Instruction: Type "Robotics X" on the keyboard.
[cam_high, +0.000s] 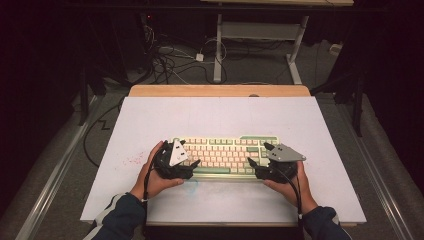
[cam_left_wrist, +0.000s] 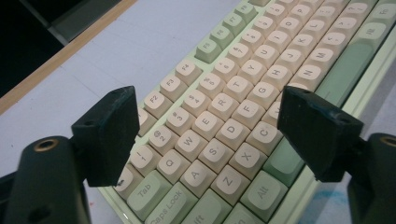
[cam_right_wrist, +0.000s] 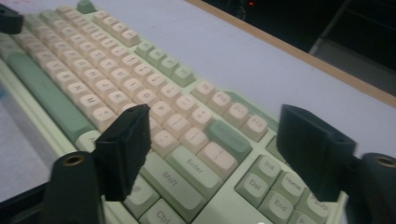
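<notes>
A pale green keyboard with cream and green keycaps lies flat on the white board, near its front. My left gripper stands open over the keyboard's left end; in the left gripper view its jaws straddle the letter keys without touching them. Over the right end my right gripper is open as well, with the Enter and Shift keys between its spread jaws and nothing held. A hand holds each gripper from the front edge. The left gripper's tip pokes into the far corner of the right gripper view.
The white board rests on a wooden tabletop whose far edge shows behind it. Faint red marks stain the board left of the keyboard. Cables and a desk frame stand on the floor beyond.
</notes>
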